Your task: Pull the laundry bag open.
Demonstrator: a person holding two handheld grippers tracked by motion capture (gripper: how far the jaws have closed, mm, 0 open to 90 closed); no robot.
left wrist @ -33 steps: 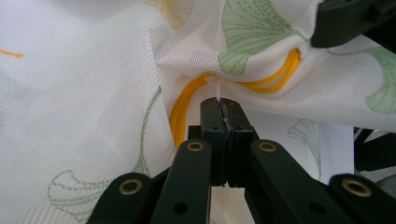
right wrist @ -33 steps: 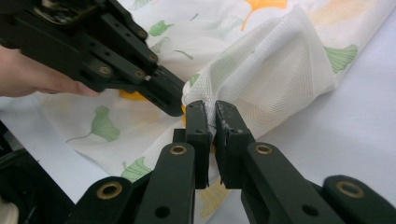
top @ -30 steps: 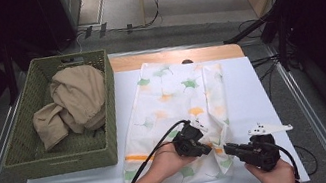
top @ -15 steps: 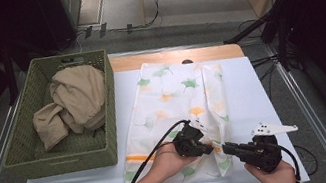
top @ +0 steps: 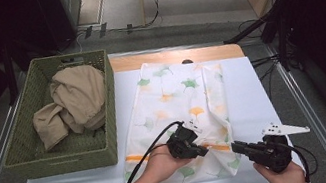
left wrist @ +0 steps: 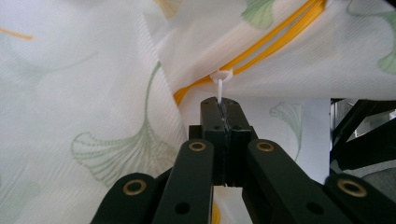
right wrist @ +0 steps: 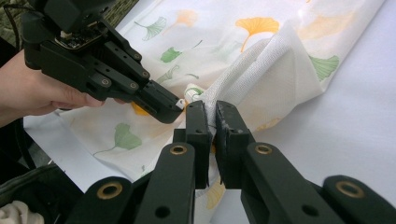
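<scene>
I've got both claws pinched on the near edge of the leaf-print cloth (top: 175, 114) lying just right of the basket (top: 23, 146) — left gripper (top: 205, 150) clamped on a white loop (a tag, I think), right gripper (top: 235, 146) on a bunched fold — so next is lifting together to fold it.

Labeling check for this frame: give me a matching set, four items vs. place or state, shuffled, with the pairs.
Items:
1. left gripper
2. right gripper
3. beige cloth
4. green basket

Place or state:
A. lies in the basket
B. shut on a white loop at the printed cloth's orange stripe
C. at the table's left
D. shut on a raised fold of the printed cloth

Pairs: 1-B, 2-D, 3-A, 4-C
</scene>
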